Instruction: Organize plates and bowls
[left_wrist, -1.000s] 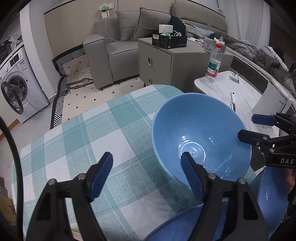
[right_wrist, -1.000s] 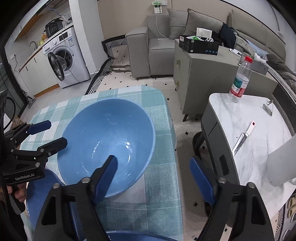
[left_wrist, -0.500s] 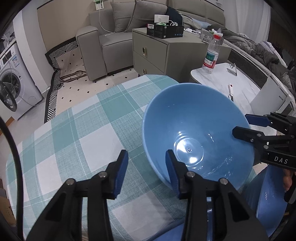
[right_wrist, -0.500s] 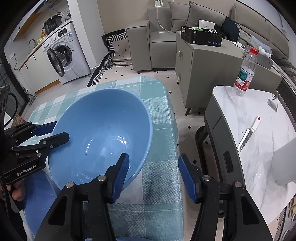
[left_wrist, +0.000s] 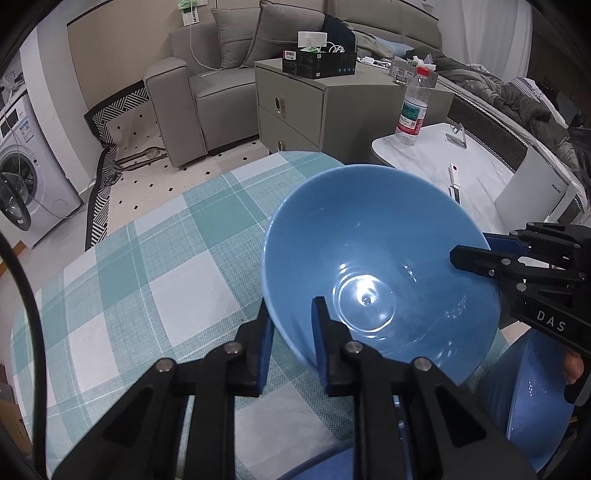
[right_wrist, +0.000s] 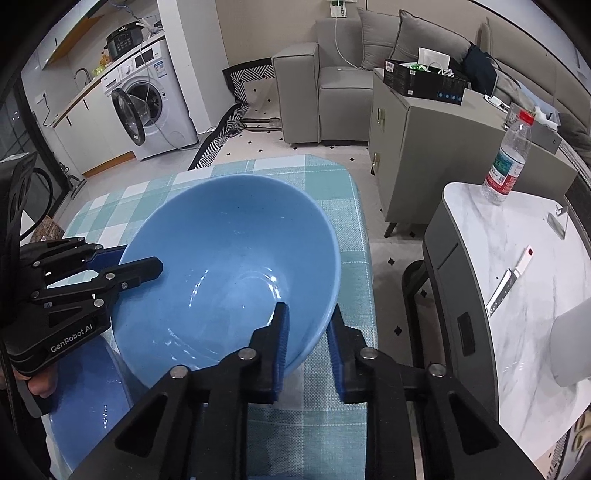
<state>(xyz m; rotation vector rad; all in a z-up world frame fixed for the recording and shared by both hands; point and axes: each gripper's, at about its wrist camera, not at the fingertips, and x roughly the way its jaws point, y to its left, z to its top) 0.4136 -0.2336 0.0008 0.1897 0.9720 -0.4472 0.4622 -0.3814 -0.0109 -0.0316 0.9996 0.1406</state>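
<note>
Two claws of mine, left claw (left_wrist: 290, 332) and right claw (right_wrist: 307, 343), have just closed on opposite rims of one blue bowl (left_wrist: 376, 258) tilted over the checked bench (left_wrist: 147, 280), another blue dish (right_wrist: 85, 410) beside it; only my right view shows the counter by the washing machine (right_wrist: 155, 99).

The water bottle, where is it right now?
The water bottle stands upright on the white marble table, right of the checked table, near the grey cabinet.
</note>
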